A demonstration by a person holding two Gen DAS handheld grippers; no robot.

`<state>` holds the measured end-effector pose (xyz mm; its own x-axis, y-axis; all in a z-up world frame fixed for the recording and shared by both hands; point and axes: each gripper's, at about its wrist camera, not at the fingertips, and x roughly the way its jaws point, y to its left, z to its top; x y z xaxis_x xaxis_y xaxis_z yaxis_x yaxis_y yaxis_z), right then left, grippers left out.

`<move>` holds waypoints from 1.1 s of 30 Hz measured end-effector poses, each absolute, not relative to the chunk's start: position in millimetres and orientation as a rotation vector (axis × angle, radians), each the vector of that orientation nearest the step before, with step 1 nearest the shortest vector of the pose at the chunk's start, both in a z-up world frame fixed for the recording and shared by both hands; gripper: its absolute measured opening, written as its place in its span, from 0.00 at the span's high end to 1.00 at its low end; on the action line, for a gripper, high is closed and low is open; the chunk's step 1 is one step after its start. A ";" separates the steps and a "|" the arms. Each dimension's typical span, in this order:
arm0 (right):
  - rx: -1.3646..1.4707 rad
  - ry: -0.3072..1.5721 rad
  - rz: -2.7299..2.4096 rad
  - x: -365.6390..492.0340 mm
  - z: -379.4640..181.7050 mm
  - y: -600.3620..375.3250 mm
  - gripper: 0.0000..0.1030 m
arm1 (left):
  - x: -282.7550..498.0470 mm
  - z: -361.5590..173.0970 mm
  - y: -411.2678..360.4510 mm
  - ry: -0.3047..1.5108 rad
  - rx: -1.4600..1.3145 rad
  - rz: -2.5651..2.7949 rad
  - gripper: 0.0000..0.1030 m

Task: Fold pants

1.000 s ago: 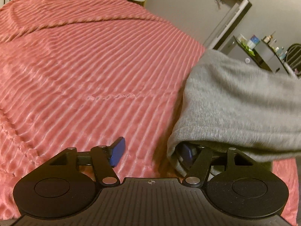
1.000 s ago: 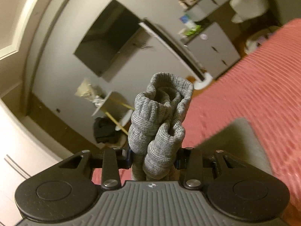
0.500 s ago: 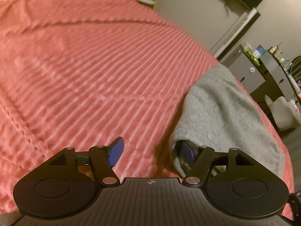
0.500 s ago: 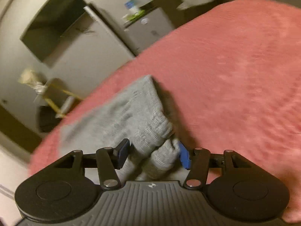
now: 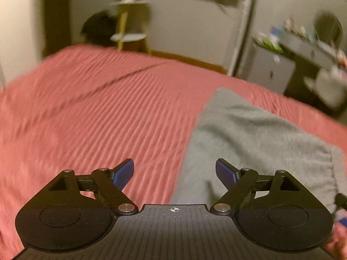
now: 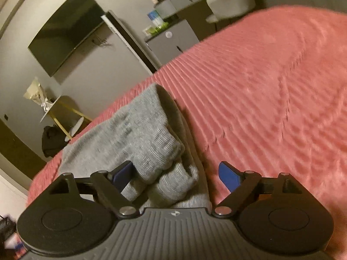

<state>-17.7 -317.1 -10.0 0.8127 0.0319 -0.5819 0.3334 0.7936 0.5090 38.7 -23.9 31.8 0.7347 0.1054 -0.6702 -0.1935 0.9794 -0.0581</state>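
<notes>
My left gripper [image 5: 174, 172] hovers with fingers spread wide and empty over the pink bedspread [image 5: 97, 112], the folded gray pants [image 5: 249, 138] lying flat at two o'clock. My right gripper [image 6: 175, 173], fingers also wide apart, straddles the pants' ribbed cuffs [image 6: 173, 184] loosely; the pink bedspread [image 6: 271, 91] stretches toward one o'clock.

Gray pants [image 6: 138, 130] on pink bedspread [image 6: 260, 91], between wide-spread right gripper [image 6: 175, 174] fingers.
</notes>
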 end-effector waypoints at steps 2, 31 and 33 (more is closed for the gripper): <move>0.615 0.614 -0.175 -20.7 -11.3 -311.4 0.14 | 73.7 39.8 -40.5 0.725 -0.053 0.130 0.14; 0.573 0.683 -0.150 4.5 -39.3 -289.5 0.04 | 167.8 19.3 -92.1 0.812 0.246 0.043 0.19; 0.571 0.682 -0.153 4.0 -39.0 -289.3 0.04 | 148.3 17.0 -99.0 0.818 0.304 0.000 0.19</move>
